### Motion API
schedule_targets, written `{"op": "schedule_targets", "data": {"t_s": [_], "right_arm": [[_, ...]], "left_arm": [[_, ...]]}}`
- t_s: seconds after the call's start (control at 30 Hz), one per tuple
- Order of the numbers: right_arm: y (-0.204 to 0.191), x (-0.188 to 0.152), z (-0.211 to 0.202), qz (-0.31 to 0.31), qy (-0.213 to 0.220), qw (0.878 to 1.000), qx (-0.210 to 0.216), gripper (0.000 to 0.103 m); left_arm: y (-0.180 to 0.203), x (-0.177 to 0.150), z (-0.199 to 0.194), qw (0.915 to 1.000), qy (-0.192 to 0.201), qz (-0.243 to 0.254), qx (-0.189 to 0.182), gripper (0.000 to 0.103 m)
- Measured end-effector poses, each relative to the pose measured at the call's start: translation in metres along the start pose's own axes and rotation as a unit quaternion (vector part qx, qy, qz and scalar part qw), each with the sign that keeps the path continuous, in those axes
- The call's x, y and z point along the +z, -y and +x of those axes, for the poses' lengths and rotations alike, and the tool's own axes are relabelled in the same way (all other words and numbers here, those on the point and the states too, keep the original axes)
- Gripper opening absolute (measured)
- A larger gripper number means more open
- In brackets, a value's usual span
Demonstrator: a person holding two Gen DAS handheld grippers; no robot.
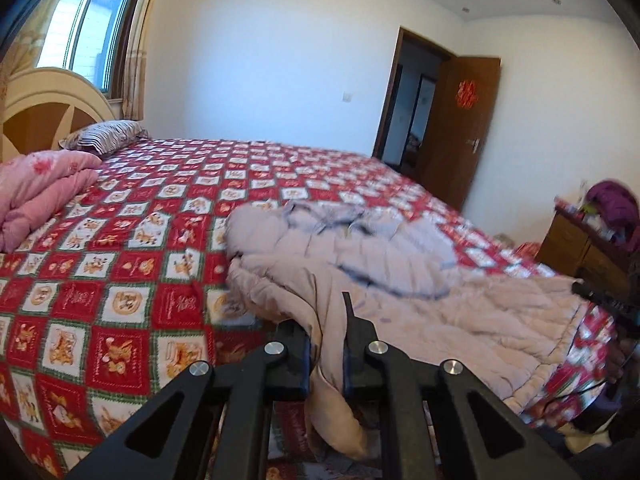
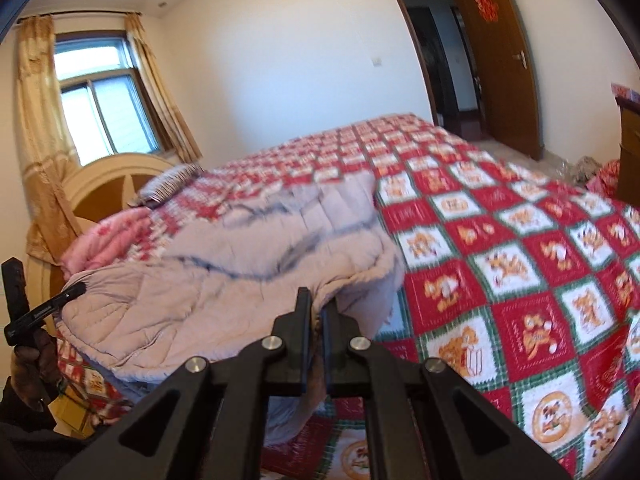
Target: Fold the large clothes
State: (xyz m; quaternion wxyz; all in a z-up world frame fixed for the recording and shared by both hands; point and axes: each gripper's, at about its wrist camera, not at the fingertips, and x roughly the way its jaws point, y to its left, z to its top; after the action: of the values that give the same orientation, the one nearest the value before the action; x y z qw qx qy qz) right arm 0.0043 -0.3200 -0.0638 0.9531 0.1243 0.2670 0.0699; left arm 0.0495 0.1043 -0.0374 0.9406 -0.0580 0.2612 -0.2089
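Red-and-white checked bedspread [image 1: 132,240] covers the bed, pink quilt [image 1: 36,196] and striped pillow [image 1: 106,136] at its head. Padded jacket [image 1: 360,264] lies crumpled along the near edge. Left gripper [image 1: 327,344] and right gripper [image 2: 316,344], both level, each pinch its hem.

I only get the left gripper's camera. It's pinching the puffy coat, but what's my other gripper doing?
Observer: The right gripper is shut on the coat too, pinching an edge near the foot side of the bed.
Operator: Is there anything on the floor past the bed?
Observer: Yes, some crumpled clear plastic lies on the floor near the open door.
Operator: Does the window have curtains on both sides?
Observer: Yes, golden curtains hang on each side of the window.
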Motion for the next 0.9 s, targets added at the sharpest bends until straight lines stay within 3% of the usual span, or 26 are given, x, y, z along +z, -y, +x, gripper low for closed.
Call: {"op": "schedule_targets", "data": {"t_s": [0.2, 0.37, 0.53, 0.73, 0.9], "right_arm": [[-0.008, 0.029, -0.02, 0.008, 0.038, 0.999, 0.028, 0.006], [-0.017, 0.045, -0.032, -0.016, 0.059, 0.998, 0.034, 0.006], [-0.013, 0.075, 0.027, -0.022, 0.053, 0.998, 0.03, 0.005], [-0.005, 0.15, 0.117, -0.033, 0.05, 0.998, -0.005, 0.005], [0.004, 0.193, 0.191, -0.042, 0.036, 0.997, -0.047, 0.005]], "left_arm": [[-0.01, 0.021, -0.019, 0.9993, 0.007, -0.028, -0.023, 0.01], [-0.019, 0.028, -0.018, 0.9998, 0.018, -0.01, -0.004, 0.01], [-0.043, 0.066, 0.058, 0.9997, 0.011, -0.008, -0.019, 0.01], [-0.077, 0.131, 0.155, 0.9992, -0.003, -0.035, -0.017, 0.019], [-0.112, 0.156, 0.231, 0.9934, -0.049, -0.104, -0.004, 0.041]]}}
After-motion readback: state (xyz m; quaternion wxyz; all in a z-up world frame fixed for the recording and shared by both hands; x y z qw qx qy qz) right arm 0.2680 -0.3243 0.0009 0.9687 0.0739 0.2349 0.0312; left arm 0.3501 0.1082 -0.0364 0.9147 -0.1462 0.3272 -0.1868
